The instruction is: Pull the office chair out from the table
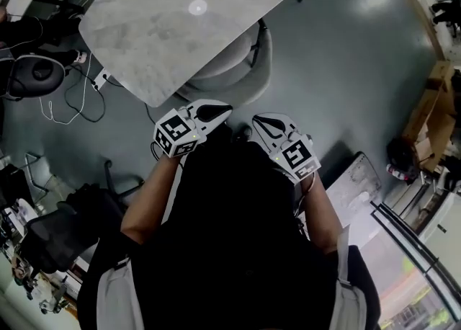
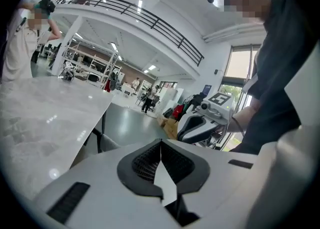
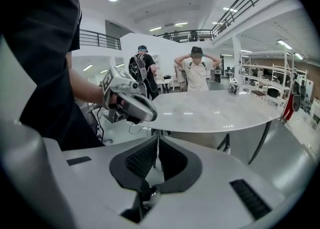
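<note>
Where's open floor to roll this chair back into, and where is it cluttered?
Bare floor runs from the chair and the table edge rightward in the head view, toward the cardboard boxes. Left of the table, cables and a black seat crowd it.

No readable text, label, brand, number or sign in any of the views.

We see the office chair: pale grey w/ a curved shell back, upright, tucked under the table at its near edge. Seat is mostly hidden beneath the top; only the back & one dark frame bar stick out. Table top is light, marble-look, w/ rounded corners & dark legs.
</note>
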The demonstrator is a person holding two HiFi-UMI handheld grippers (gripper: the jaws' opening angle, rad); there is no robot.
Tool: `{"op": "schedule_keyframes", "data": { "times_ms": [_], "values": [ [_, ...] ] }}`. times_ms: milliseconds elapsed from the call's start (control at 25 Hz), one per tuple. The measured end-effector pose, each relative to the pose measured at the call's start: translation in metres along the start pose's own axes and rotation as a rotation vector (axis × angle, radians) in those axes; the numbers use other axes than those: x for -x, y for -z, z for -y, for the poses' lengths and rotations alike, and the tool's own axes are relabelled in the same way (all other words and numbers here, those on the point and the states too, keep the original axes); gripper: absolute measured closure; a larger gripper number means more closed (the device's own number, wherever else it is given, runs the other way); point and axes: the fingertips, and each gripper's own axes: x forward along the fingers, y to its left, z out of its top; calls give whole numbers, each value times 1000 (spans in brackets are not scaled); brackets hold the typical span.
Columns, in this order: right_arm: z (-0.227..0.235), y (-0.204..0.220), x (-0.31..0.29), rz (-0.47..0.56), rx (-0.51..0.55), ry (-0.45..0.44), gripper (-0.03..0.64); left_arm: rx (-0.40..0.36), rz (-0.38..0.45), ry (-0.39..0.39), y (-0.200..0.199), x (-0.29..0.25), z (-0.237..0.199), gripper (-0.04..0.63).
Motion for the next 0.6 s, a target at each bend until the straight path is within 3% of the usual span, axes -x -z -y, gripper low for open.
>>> {"op": "schedule_keyframes", "data": {
  "times_ms": [240,600],
  "values": [
    [9,4,-29,-83,-4,-41,594,10,23,31,-2,2,-21,583],
    [31,19,-46,-165,97,-131,594,-10,-58,-12,18,-18,-38,564]
  ]
}}
